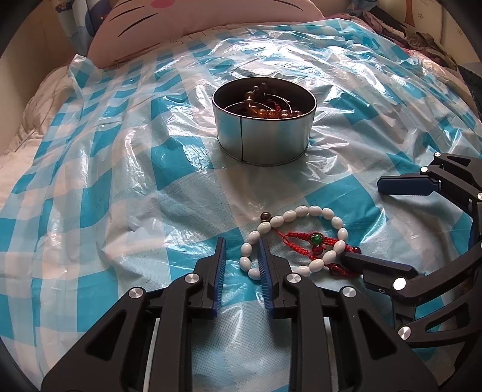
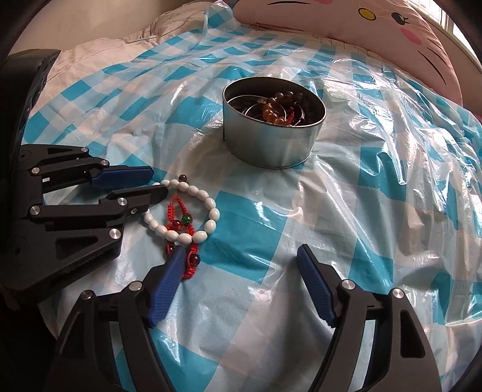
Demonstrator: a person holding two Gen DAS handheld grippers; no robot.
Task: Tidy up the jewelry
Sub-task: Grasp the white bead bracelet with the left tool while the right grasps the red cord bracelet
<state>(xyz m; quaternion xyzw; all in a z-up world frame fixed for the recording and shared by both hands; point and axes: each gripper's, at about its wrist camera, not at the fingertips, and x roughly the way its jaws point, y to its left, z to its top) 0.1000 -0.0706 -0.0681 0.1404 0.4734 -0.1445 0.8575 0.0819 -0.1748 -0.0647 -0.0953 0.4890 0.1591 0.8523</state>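
Setting: a bed draped with a blue-and-white checked plastic sheet [image 1: 126,193], glossy and wrinkled, with a pink cat-face cushion [image 2: 376,27] at its head. Item one, the task's thing: a white bead bracelet [image 1: 293,238], oval beads on a loop, with a red knotted cord tail [image 1: 304,244] carrying a green bead and several dark red ones; it lies flat on the sheet in front of the tin, well apart from it. Item two: a round metal tin [image 1: 263,123], open-topped, upright, already holding amber and brown beaded pieces and thin wire bangles. Item three: left gripper [image 1: 242,244], jaws slightly apart, nothing pinched; one blue finger rests inside the bracelet loop at its near-left beads, the other outside it on bare sheet. Item four: right gripper [image 2: 241,254], jaws wide apart and empty; one blue fingertip sits on or just beside the red cord tail, the other on bare sheet, clear of the bracelet. Step in hand, as judged: securing the bracelet for transfer to the tin. Handling notes: the left jaws should straddle the bead strand and close onto a single bead or the cord between beads, not on plastic; the slick sheet may bunch and lift with the grip. Lift straight so the tail hangs free, then release above the tin's middle.
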